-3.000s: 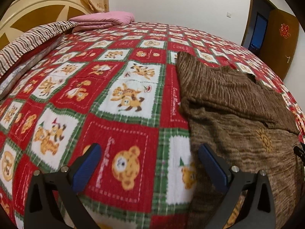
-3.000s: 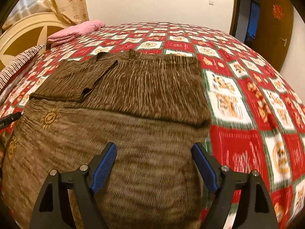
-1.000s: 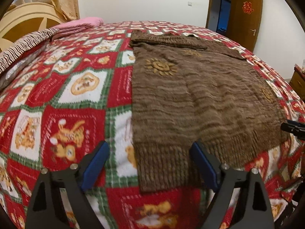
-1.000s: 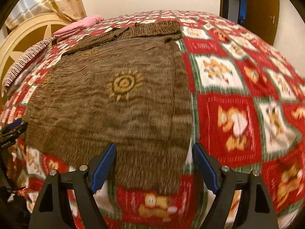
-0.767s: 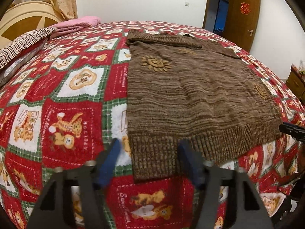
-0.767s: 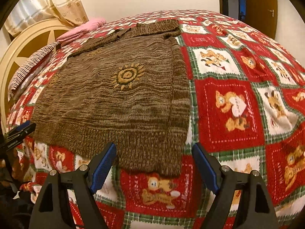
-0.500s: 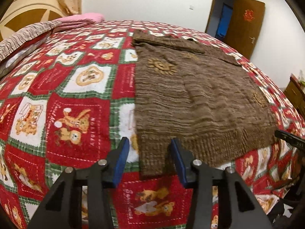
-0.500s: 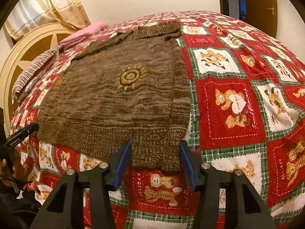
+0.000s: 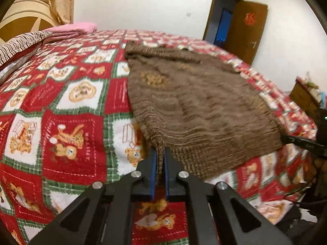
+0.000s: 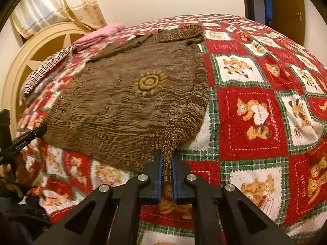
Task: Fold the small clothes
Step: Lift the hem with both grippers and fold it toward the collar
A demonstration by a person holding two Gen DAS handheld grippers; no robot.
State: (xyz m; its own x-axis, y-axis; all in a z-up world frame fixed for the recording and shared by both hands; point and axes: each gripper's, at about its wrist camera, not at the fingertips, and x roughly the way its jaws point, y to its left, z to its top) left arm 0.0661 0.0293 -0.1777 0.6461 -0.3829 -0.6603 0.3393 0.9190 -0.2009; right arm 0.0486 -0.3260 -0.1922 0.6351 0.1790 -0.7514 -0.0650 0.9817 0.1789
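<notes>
open: quilt (image 10: 253, 122) right of sweater (image 10: 126, 94) | blocked: pillows (image 9: 24, 42) by headboard (image 10: 38, 49)

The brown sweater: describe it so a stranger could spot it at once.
A bedspread of red and white teddy-bear squares covers the bed, and the brown sweater lies on it, its ribbed hem toward the cameras. The left gripper and right gripper each pinch a hem corner. Its knit and yellow sun motif set it apart.

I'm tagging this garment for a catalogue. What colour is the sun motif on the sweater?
Yellow-gold on the marled brown sweater; the sun motif shows best in the right wrist view.
</notes>
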